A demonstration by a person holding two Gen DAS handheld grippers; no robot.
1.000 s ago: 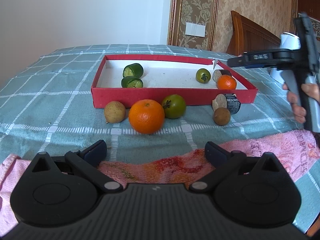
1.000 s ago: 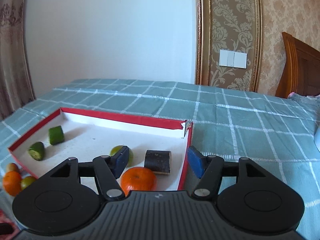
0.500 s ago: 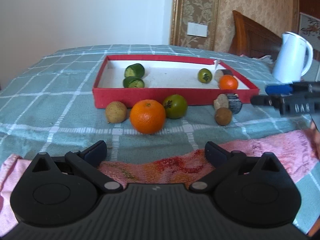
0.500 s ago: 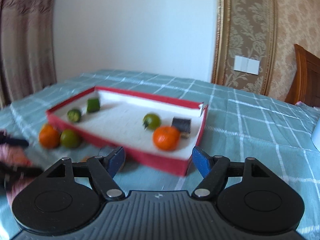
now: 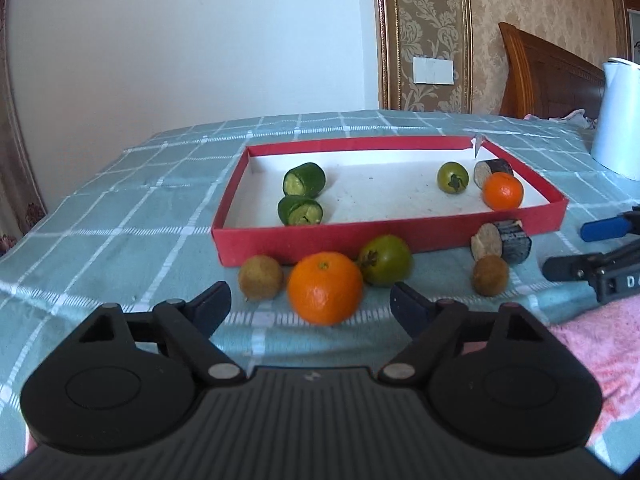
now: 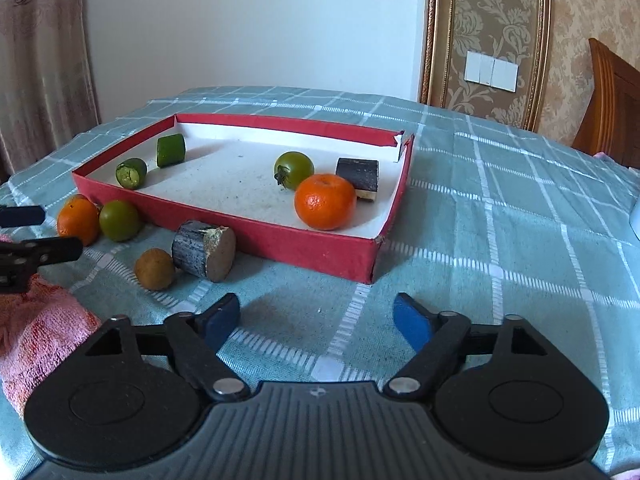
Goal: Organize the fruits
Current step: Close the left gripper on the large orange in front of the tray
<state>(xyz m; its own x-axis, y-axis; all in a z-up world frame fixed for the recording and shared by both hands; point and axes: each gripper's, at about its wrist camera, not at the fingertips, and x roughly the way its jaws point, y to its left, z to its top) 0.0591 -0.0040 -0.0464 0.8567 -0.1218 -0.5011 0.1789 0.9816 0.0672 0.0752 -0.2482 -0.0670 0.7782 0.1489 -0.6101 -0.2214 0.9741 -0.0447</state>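
A red tray [image 5: 360,236] [image 6: 280,240] with a white floor holds two cucumber pieces [image 5: 302,194], a green tomato [image 6: 294,169], a small orange [image 6: 325,201] and an eggplant piece [image 6: 358,178]. In front of it on the cloth lie a large orange [image 5: 325,288], a green tomato [image 5: 385,260], two brown fruits [image 5: 260,278] [image 6: 154,269] and an eggplant piece [image 6: 204,250]. My left gripper [image 5: 311,304] [image 6: 60,232] is closing; the large orange sits at its fingertips, and the pads stand clear of it. My right gripper [image 6: 317,312] [image 5: 564,250] is opening over bare cloth, empty.
A pink towel [image 5: 600,340] [image 6: 36,320] lies on the checked green cloth near both grippers. A white kettle [image 5: 618,120] stands at the far right, with a wooden headboard [image 5: 548,76] behind it.
My right gripper drew back from over the tray and sank toward the cloth, its jaws widening. My left gripper came nearer the large orange and its jaws narrowed.
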